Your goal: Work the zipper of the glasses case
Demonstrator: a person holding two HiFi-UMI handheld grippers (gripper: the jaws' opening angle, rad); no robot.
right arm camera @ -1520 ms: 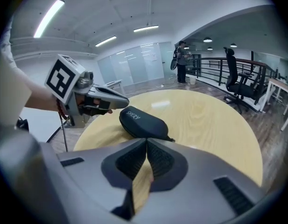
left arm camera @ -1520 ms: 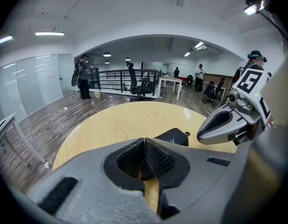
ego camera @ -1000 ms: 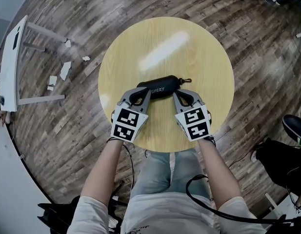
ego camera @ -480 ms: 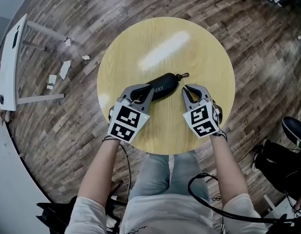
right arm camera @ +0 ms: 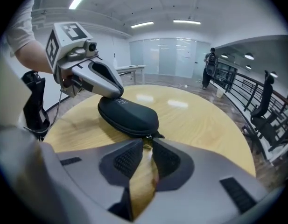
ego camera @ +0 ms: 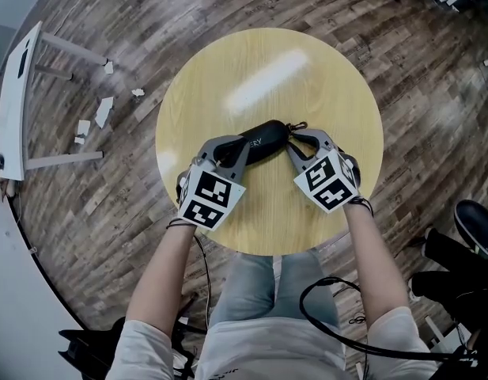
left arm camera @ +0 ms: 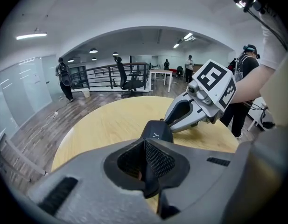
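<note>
Left gripper (ego camera: 230, 150) clamps the case (ego camera: 263, 138) end; right gripper (ego camera: 295, 138), fingers slightly apart with the pull (right arm camera: 148, 137) at their tips, could close askew and miss it.

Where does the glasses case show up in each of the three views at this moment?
Head view: the glasses case lies slantwise just above the picture's centre.
Left gripper view: its black end pokes out just past the jaws, mid-frame.
Right gripper view: the whole case sits left of centre, just beyond the jaws.
Shared landmark: the round wooden table under it in all three.
</note>
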